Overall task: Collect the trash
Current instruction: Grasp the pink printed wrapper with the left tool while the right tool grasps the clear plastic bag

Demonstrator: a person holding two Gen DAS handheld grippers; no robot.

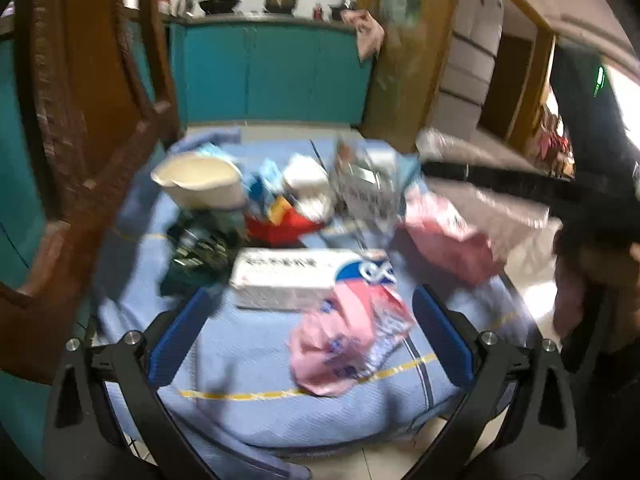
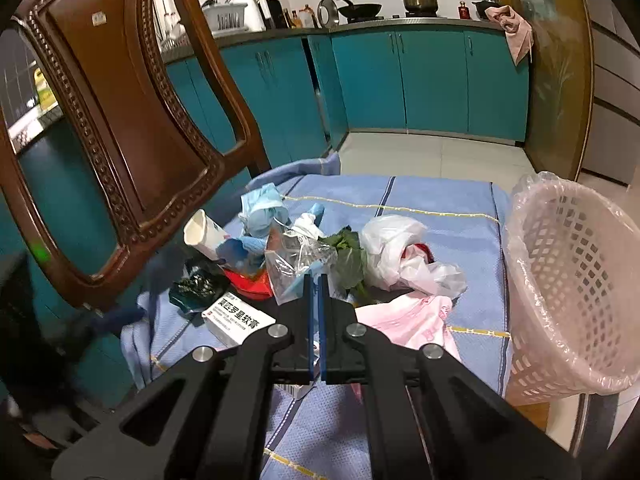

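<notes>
Trash heap on the blue cloth [image 2: 436, 200] beside a lined basket [image 2: 568, 280]: ointment box [image 2: 236, 318] stiff, light, take by its long sides; pink bag [image 2: 416, 324] and white bag [image 2: 396, 252] soft, slippery, pinch a fold. Left gripper [image 1: 312, 336] fingers spread, empty; right gripper [image 2: 316, 284] fingers clenched, nothing visibly held.

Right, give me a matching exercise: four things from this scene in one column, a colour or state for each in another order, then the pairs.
Things:
1. basket
2. paper cup
3. left gripper
4. right gripper

Descriptions:
A. shut
B. lying on its side
C. pink, lined with a clear bag
D. open, nothing between the pads

Pairs: 1-C, 2-B, 3-D, 4-A
</notes>
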